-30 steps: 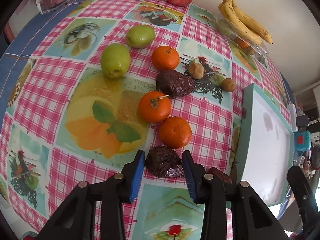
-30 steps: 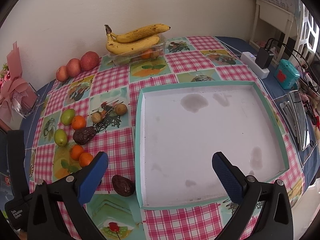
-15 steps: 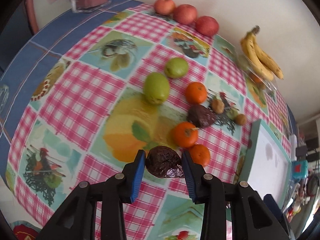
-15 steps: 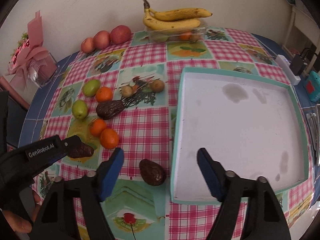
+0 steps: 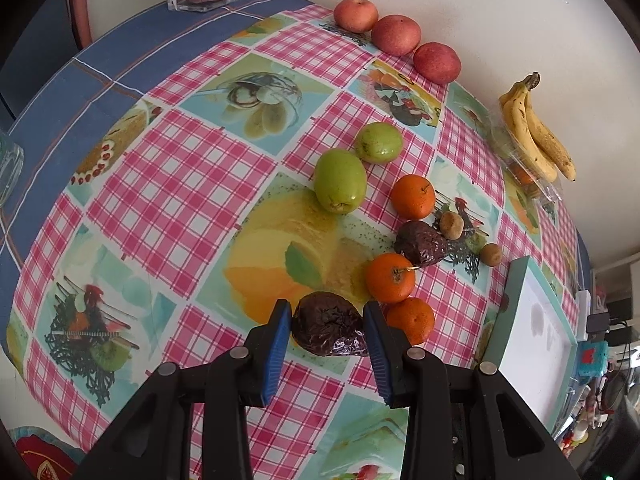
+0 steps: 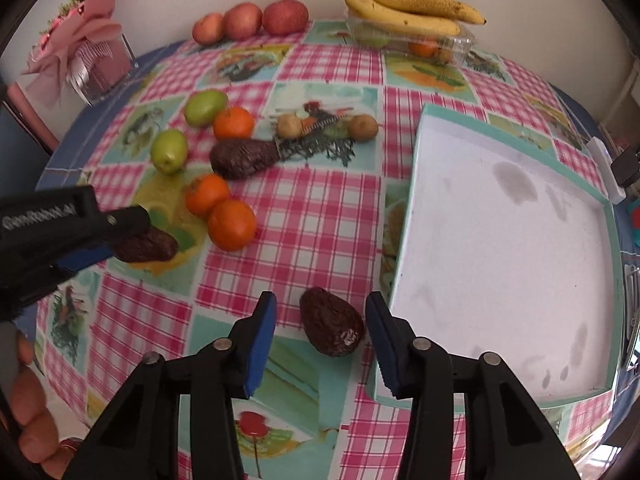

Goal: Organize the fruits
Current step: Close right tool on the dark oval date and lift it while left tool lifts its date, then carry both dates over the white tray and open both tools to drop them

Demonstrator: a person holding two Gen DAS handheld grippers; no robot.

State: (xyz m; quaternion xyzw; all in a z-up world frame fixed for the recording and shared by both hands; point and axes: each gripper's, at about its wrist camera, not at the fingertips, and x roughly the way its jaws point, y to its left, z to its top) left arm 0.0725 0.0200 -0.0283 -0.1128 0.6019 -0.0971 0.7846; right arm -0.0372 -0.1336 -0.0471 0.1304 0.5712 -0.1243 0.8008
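Left wrist view: left tool (image 5: pixel 326 330) clamped on dark wrinkled avocado (image 5: pixel 328 330), above checkered surface (image 5: pixel 180 184). Right tool (image 6: pixel 320 334) spread wide around second avocado (image 6: pixel 332 327) lying beside teal tray (image 6: pixel 404 236).

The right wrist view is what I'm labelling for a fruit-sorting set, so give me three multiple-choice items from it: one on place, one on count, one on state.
1. Where does the avocado between the right gripper fingers lie?
A. in the tray
B. on the tablecloth beside the tray
C. on the bananas

2. How many oranges lie loose on the tablecloth?
A. three
B. one
C. five

3. The left gripper is:
A. open and empty
B. out of view
C. shut on a dark fruit

Answers: 1 B, it sits on the checked cloth left of the tray wall. 2 A, three are visible left of centre. 3 C, the dark fruit is clamped at its tip.
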